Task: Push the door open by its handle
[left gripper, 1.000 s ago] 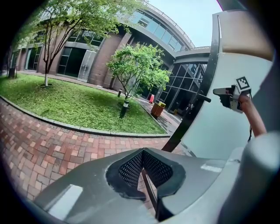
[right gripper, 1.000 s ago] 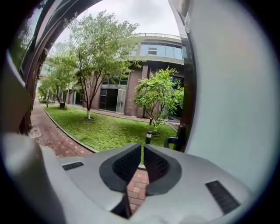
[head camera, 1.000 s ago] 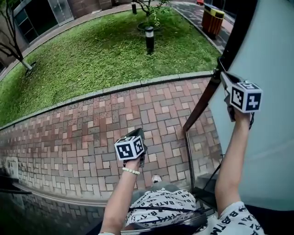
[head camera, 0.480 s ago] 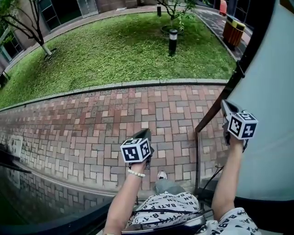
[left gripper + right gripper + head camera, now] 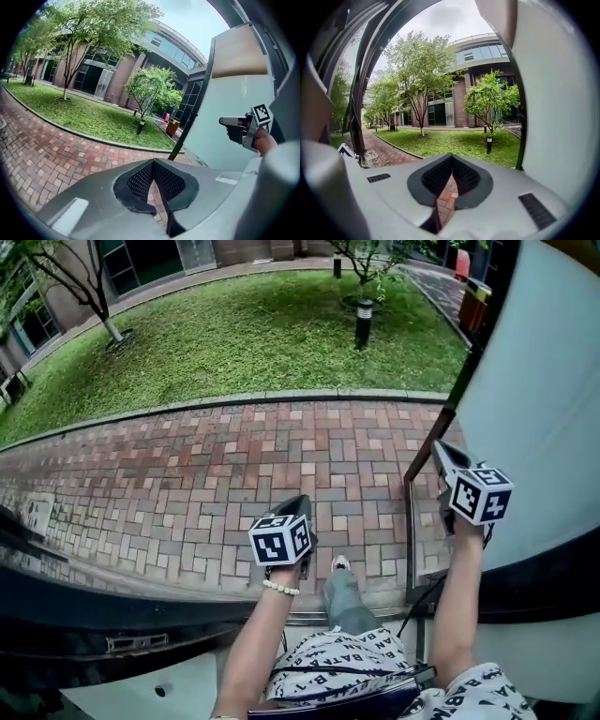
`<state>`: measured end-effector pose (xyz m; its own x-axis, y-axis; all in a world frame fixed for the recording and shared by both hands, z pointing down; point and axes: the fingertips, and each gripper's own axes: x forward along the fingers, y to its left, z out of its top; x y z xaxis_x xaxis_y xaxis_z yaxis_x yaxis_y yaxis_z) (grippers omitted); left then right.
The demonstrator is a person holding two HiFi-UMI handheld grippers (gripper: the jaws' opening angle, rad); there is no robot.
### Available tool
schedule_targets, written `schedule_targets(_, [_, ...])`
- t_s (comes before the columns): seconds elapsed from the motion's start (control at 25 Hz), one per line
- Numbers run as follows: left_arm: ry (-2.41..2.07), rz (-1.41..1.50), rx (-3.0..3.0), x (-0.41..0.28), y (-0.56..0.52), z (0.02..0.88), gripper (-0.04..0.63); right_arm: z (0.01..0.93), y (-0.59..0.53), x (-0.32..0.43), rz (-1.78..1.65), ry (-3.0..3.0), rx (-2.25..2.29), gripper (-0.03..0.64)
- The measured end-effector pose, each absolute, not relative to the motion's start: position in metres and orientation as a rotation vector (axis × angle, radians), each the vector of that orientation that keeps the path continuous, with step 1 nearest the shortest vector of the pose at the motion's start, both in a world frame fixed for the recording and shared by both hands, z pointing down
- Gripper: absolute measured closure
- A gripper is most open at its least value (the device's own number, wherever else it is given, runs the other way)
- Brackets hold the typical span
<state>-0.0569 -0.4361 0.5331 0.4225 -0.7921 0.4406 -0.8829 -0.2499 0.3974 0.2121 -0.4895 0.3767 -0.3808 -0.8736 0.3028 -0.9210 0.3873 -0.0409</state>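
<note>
The door (image 5: 539,399) is a tall frosted pale panel with a dark edge (image 5: 442,424), standing swung open on the right; no handle shows clearly. My right gripper (image 5: 442,454) is shut and empty, hanging just left of that panel without touching it. My left gripper (image 5: 297,504) is shut and empty too, held over the brick paving (image 5: 234,474). In the left gripper view the jaws (image 5: 154,161) meet at the tip, and the right gripper (image 5: 224,121) shows in front of the door (image 5: 220,136). From the right gripper view, closed jaws (image 5: 452,157) point at the lawn, door (image 5: 555,103) alongside.
A lawn (image 5: 244,334) with a black bollard lamp (image 5: 364,322) and small trees lies beyond the kerb. An orange bin (image 5: 474,302) stands at far right. A thin metal bar (image 5: 410,531) rises by the door's foot. A dark sill (image 5: 122,620) crosses the lower left.
The right gripper has come down and away from the door's dark edge. The left gripper has shifted a little right. The view has moved, bringing the dark sill into the lower left.
</note>
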Motion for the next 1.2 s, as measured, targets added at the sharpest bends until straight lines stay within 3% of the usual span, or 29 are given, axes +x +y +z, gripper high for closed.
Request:
schedule_targets(0.52, [-1.327, 0.227, 2.084, -0.058, -0.267, 0.518, 0.609, 0.339, -0.317, 0.155, 0.272, -2.397, 1.530, 0.618])
schedule_targets(1.2, [-1.358, 0.258, 2.107, 0.003, -0.116, 0.519, 0.609, 0.401, -0.132, 0.163, 0.425, -2.476, 1.378, 0.618])
